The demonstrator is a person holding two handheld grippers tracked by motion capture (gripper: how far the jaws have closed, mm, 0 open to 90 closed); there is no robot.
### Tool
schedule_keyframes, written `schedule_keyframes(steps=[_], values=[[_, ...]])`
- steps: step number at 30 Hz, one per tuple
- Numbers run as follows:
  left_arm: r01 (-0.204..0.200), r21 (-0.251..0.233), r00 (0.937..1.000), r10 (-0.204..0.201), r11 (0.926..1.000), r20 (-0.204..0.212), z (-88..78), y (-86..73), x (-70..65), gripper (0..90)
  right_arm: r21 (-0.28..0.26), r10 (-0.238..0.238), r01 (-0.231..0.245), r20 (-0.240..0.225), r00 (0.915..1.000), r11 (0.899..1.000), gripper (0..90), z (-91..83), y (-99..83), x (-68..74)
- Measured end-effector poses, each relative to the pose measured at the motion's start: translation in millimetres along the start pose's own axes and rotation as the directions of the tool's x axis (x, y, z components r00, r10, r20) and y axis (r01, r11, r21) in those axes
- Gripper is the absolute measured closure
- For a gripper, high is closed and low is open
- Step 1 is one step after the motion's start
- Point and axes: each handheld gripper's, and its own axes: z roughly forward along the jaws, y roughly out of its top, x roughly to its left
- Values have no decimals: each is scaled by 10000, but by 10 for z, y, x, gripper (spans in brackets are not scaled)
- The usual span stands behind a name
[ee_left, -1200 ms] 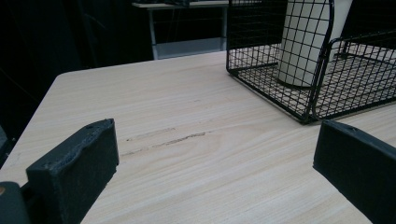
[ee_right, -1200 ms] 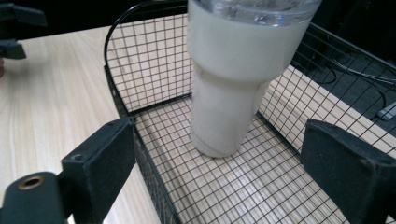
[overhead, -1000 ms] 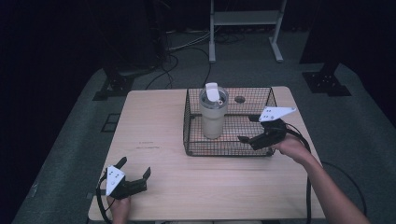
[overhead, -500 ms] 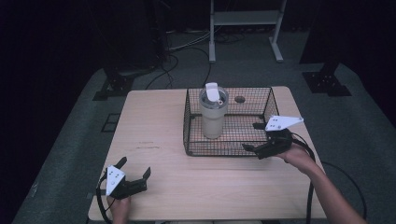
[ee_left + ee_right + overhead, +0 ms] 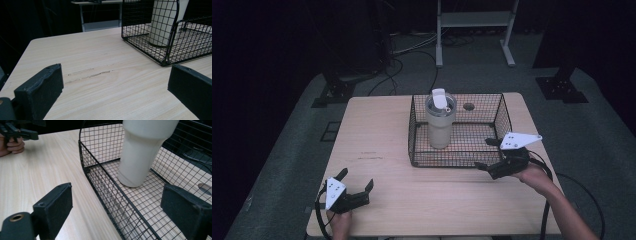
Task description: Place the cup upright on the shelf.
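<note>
Left gripper point(image 5: 354, 189) is resting at the near left table point(image 5: 382, 135) edge, jaws spread wide, holding nothing. Right gripper point(image 5: 492, 155) is hovering just outside the wire basket's point(image 5: 452, 162) near right corner, jaws likewise released and empty, straddling the rim in the right gripper view. Tumbler point(image 5: 441, 122) is standing upright inside the basket, toward its left half. Risk: a jaw is likely catching the mesh and dragging the basket, tipping the tall tumbler
</note>
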Motion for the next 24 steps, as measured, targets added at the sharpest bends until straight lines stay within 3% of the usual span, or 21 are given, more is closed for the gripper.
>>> schedule_keyframes(steps=[8, 24], values=[[-15, 9, 10000, 15, 10000, 2, -1, 0, -1, 0, -26, -145, 144, -95, 9999, 9999, 99, -63, -87, 94], [-12, 32, 10000, 12, 10000, -18, 0, 0, -5, 0, -79, 8, -9, -178, 9998, 10000, 99, -137, -319, 229]])
